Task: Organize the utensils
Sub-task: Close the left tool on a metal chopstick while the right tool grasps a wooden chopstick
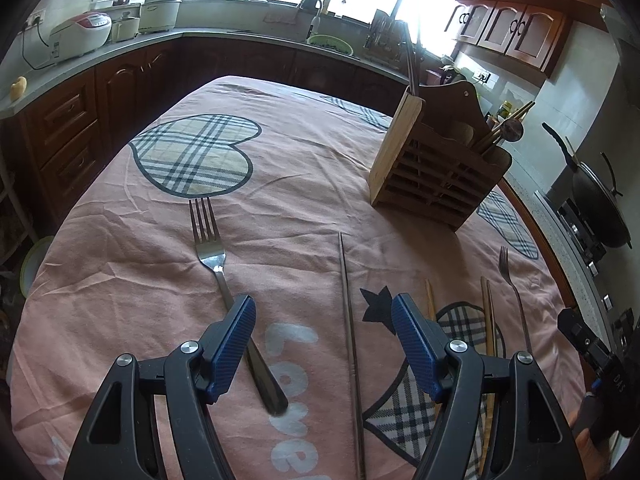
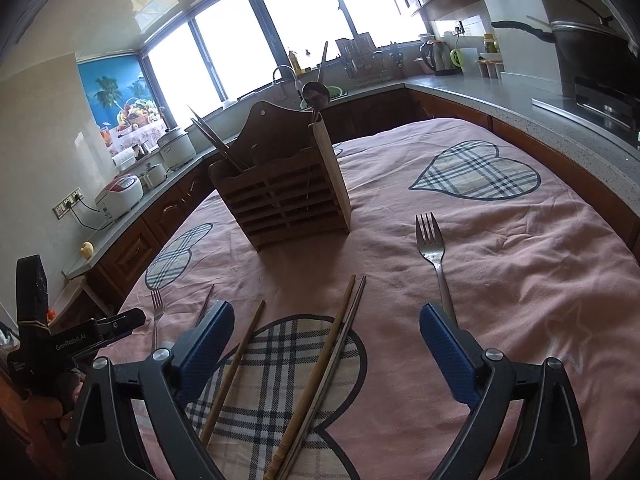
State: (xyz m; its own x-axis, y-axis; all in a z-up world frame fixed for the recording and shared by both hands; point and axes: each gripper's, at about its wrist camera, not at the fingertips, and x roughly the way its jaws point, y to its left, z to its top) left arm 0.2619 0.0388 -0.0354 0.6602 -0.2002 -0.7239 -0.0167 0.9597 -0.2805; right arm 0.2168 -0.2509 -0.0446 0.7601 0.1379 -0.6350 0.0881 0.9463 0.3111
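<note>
A wooden utensil holder [image 1: 436, 168] stands on the pink tablecloth and holds chopsticks and a spoon; it also shows in the right wrist view [image 2: 284, 196]. My left gripper [image 1: 324, 312] is open and empty above a steel fork [image 1: 224, 280] and a single metal chopstick [image 1: 350, 328]. My right gripper [image 2: 326, 320] is open and empty over several chopsticks [image 2: 328, 360]. A second fork [image 2: 434, 256] lies by its right finger. A third, smaller fork [image 2: 157, 312] lies at the left. Wooden chopsticks [image 1: 488, 320] lie right of the left gripper.
The tablecloth [image 2: 520, 280] has plaid hearts. Kitchen counters ring the table, with a rice cooker [image 1: 82, 34], a sink [image 1: 330, 42], a kettle [image 2: 436, 56] and a black wok [image 1: 600, 204] on a stove. The other gripper's body [image 2: 52, 344] shows at the left edge.
</note>
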